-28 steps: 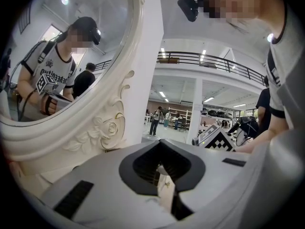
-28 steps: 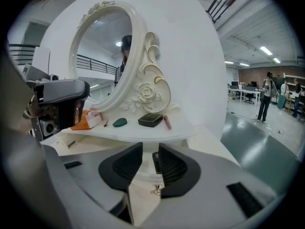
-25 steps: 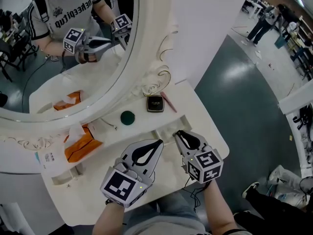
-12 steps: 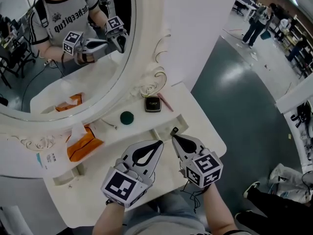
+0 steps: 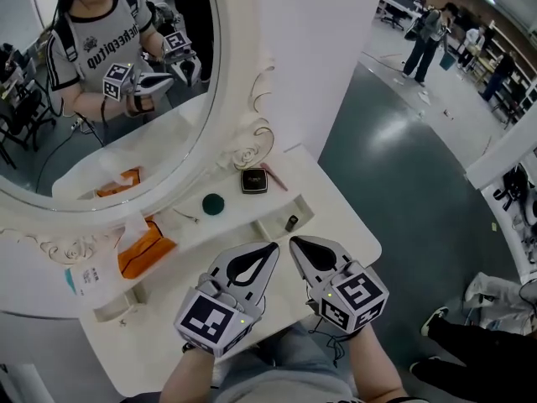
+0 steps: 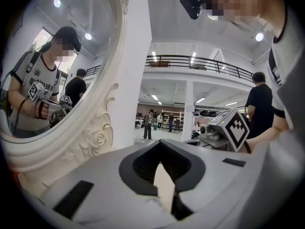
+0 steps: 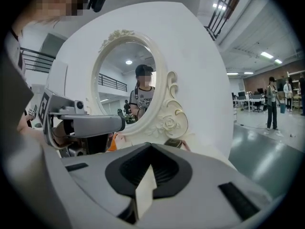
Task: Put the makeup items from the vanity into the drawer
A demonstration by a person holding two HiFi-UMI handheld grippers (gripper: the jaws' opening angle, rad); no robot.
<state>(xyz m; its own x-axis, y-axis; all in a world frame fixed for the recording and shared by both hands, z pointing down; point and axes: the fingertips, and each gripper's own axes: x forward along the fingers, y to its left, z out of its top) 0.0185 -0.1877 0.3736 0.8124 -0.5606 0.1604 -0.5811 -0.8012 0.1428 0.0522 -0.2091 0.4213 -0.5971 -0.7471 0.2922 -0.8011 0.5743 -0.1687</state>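
Claws both clenched and empty: left claw [image 5: 270, 248] and right claw [image 5: 294, 243] hang side by side just on the near side of the drawer [image 5: 270, 227]. Their tips point toward it. Each gripper view shows the jaws pressed together with nothing between them. Drawer stands open in the tabletop [image 5: 159, 330]. One small dark item [image 5: 291, 222] already lies inside the drawer, toward its right end.

Outside the drawer:
- black compact [image 5: 253, 180], just beyond its far edge
- pink stick [image 5: 275, 177], hard against the compact's right side; touching or not, cannot tell
- green round piece [image 5: 213, 204], beyond the drawer's left end
- orange pack [image 5: 141, 253], well to the left of the drawer; probably tissues, not makeup

Judgement: task partly done. Step in hand looks like going for the next item, most likely the compact, which sits straight across the drawer from the right claw.

To do it well:
- Spread the jaws before crossing the drawer, not over the item.
- Pass high enough to clear the drawer's far wall.
- Take the compact low, across two opposite sides. It looks flat and smooth and could skid away toward the mirror frame [image 5: 247, 151].
- Avoid nudging the pink stick, which may roll.
- Let go low inside the drawer, on its bare floor left of the dark item.
- Keep the left claw on the drawer's near side, out of the path.
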